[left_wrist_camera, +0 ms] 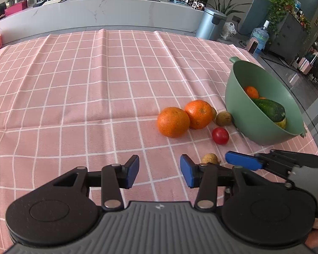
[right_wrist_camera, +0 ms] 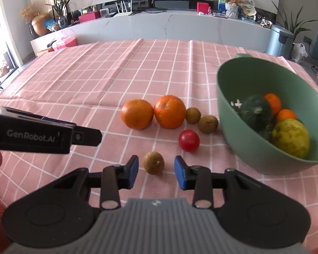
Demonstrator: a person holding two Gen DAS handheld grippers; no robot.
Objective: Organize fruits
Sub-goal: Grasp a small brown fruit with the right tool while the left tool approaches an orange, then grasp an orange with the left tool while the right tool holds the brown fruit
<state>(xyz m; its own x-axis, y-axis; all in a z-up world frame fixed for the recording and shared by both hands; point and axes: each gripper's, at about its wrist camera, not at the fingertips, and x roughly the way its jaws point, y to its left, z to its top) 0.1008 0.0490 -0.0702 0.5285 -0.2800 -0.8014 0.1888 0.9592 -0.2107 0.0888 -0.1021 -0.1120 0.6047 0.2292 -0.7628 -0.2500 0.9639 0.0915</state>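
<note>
1. Nearest the right wrist camera, the right gripper is held low over the pink checked tablecloth with its blue-padded jaws apart, and a small round brown-skinned fruit is seen just ahead of the gap between them, untouched.
2. To its left, the left gripper is held with its jaws likewise apart and nothing between them; it hangs over bare cloth, beside the right gripper.
3. Further out toward the middle of the cloth, two large round oranges are seen touching each other. They are judged heavy and firm with a slightly pebbled skin; a grip across the widest part would be needed, with the jaws opened well beyond their present gap.
4. Right of the oranges, two more small brown fruits lie close together, and a small glossy red tomato lies nearer the grippers. The tomato is judged smooth, slippery and easily bruised, so a light squeeze at its middle is advised.
5. Near the right edge of the cloth, a sage-green plastic bowl is tilted toward the fruit, already holding a dark green squash, small oranges and a yellow-green citrus.
6. The brown fruit at the right gripper is judged light and firm-shelled, and liable to roll; its sides are the place for the pads.
</note>
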